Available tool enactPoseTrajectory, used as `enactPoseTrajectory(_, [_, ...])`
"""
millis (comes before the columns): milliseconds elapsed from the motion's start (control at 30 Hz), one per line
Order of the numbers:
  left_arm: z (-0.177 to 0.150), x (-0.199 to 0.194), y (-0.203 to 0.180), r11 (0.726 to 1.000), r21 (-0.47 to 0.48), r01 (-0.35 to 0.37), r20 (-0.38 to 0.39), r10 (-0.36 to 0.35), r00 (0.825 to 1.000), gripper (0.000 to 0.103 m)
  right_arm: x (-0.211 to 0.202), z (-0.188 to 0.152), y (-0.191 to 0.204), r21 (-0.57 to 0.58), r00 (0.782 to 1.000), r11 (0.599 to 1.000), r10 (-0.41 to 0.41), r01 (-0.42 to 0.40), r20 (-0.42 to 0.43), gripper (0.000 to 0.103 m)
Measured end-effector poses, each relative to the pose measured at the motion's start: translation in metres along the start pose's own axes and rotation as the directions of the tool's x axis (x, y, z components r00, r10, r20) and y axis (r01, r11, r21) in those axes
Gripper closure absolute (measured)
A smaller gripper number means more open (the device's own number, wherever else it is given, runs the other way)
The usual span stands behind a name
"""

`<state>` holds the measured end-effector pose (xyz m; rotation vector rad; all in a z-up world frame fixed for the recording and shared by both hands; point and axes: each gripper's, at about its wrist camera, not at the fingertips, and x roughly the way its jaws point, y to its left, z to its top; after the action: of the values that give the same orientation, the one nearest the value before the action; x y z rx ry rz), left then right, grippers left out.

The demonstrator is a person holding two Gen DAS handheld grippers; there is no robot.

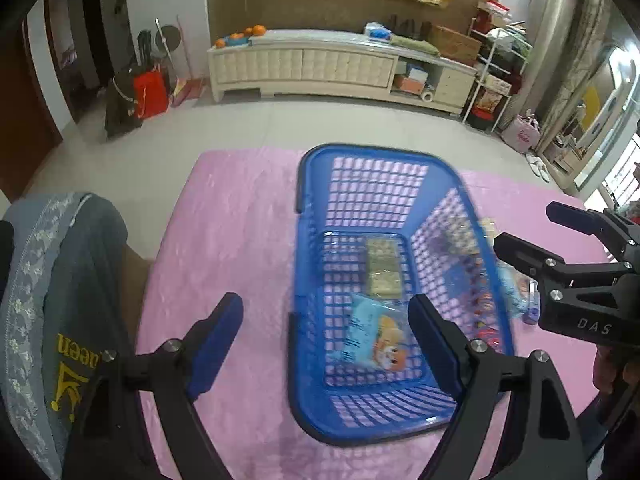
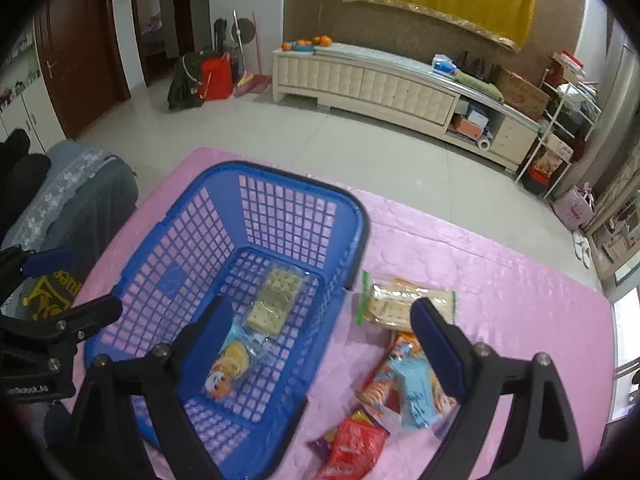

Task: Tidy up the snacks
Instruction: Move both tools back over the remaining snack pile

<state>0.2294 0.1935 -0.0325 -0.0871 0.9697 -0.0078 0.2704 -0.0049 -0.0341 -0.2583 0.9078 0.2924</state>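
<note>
A blue plastic basket (image 1: pixel 312 280) (image 2: pixel 168 256) stands on the pink table cover. Inside lie a clear cracker pack (image 1: pixel 383 267) (image 2: pixel 274 300) and a light-blue cartoon snack bag (image 1: pixel 378 338) (image 2: pixel 230 364). Right of the basket lie a cracker pack with green edges (image 2: pixel 394 304), an orange and light-blue bag pile (image 2: pixel 412 388) and a red packet (image 2: pixel 354 448). My left gripper (image 1: pixel 326 336) is open and empty, over the basket's near left rim. My right gripper (image 2: pixel 316 344) is open and empty, straddling the basket's right wall; it shows in the left wrist view (image 1: pixel 524 228).
The pink table cover (image 1: pixel 224 220) (image 2: pixel 500 280) ends at a far edge with tiled floor beyond. A grey garment with yellow print (image 1: pixel 76 300) (image 2: pixel 80 200) hangs over a chair at the table's left. A cream low cabinet (image 2: pixel 360 80) stands against the far wall.
</note>
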Motion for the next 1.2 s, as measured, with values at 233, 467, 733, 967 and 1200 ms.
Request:
enactPoseTrajectory(233, [-0.009, -0.031, -0.047, 0.998, 0.036, 0.043, 0.017, -0.044, 0.999, 0.02, -0.052, -0.02, -0.028, 0.031, 0.999, 0.999, 0.01, -0.012, 0.05, 0.01])
enactPoseTrajectory(467, [-0.016, -0.048, -0.101, 0.994, 0.094, 0.06, 0.034, -0.063, 0.997, 0.02, -0.085, -0.051, -0.073, 0.078, 0.998, 0.997, -0.009, 0.004, 0.065, 0.01])
enactPoseTrajectory(733, [-0.031, -0.046, -0.162, 0.98, 0.174, 0.1, 0.021, -0.105, 0.994, 0.02, -0.097, -0.09, -0.121, 0.131, 0.999, 0.991, -0.035, 0.03, 0.04, 0.01])
enactPoseTrajectory(967, [-0.04, -0.025, -0.2, 0.967, 0.224, 0.122, -0.023, -0.12, 0.992, 0.02, -0.096, -0.115, -0.147, 0.16, 0.999, 0.986, -0.044, 0.04, 0.022, 0.01])
enactPoseTrajectory(1200, [-0.041, -0.004, -0.228, 0.961, 0.24, 0.135, -0.061, -0.124, 0.99, 0.02, -0.081, -0.134, -0.172, 0.177, 0.999, 0.983, -0.043, 0.045, -0.016, 0.01])
